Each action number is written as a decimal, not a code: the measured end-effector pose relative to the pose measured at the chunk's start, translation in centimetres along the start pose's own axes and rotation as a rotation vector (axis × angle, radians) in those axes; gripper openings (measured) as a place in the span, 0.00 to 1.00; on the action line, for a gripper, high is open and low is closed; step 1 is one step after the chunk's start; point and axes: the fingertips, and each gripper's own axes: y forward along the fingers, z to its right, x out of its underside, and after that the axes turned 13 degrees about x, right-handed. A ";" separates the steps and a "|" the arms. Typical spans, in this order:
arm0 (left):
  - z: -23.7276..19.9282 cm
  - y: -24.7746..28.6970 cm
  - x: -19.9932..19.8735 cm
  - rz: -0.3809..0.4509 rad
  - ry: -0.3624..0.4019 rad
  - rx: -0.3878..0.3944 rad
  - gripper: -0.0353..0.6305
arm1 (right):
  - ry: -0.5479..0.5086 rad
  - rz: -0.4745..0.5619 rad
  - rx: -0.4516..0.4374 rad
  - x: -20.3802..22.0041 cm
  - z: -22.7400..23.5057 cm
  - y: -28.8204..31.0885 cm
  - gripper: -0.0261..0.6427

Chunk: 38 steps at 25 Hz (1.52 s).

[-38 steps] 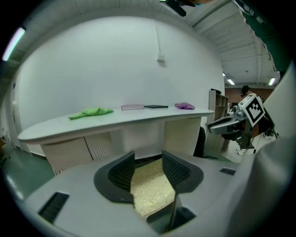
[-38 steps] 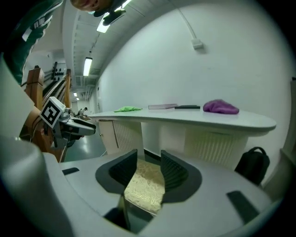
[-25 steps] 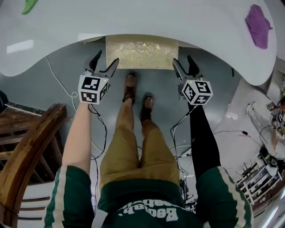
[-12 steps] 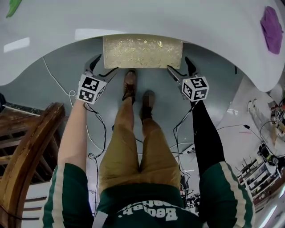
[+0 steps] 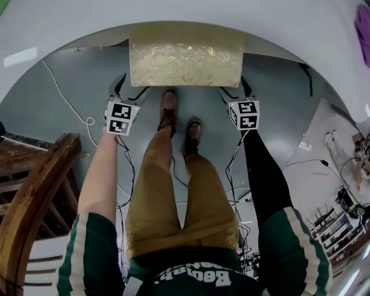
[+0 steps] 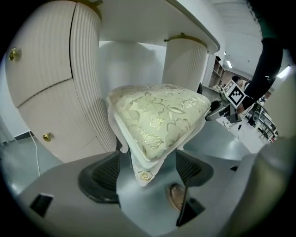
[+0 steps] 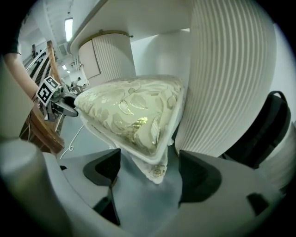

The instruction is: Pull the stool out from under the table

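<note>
The stool (image 5: 185,55), with a gold-patterned cream cushion, sticks out from under the white table (image 5: 173,14), right in front of the person's feet. My left gripper (image 5: 132,87) is at its near left corner. In the left gripper view the jaws of the left gripper (image 6: 145,173) stand wide, with the stool (image 6: 157,120) corner between them and clear of both pads. My right gripper (image 5: 234,88) is at the near right corner. The jaws of the right gripper (image 7: 150,169) are closing slightly around the stool (image 7: 134,113) corner, and the pads do not press on it.
Ribbed white table pedestals (image 6: 92,69) (image 7: 226,69) flank the stool. The person's shoes (image 5: 169,110) stand just in front of it. A wooden chair (image 5: 34,191) is at the left, cables (image 5: 69,104) trail over the grey floor, and clutter (image 5: 347,214) lies at the right.
More of the stool now shows out from under the table edge, nearer the person. Both grippers' jaws have spread wider at its corners.
</note>
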 end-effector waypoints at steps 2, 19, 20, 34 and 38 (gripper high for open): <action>0.2 0.8 -0.6 0.011 0.014 0.007 0.63 | -0.032 0.031 0.001 -1.1 -0.3 0.4 0.58; 0.3 1.3 -0.1 -0.017 -0.016 -0.013 0.56 | -0.094 0.019 -0.001 -1.3 -0.8 0.2 0.44; 0.3 1.3 -0.2 -0.016 -0.017 -0.013 0.56 | -0.092 0.018 0.000 -1.4 -0.8 0.2 0.44; 1.9 0.1 0.7 -0.057 -0.066 -0.014 0.57 | -0.081 -0.020 -0.012 -0.3 -1.5 -1.5 0.44; 3.5 -1.6 2.4 -0.071 -0.060 -0.006 0.57 | -0.064 -0.040 -0.007 1.9 -3.1 -3.6 0.44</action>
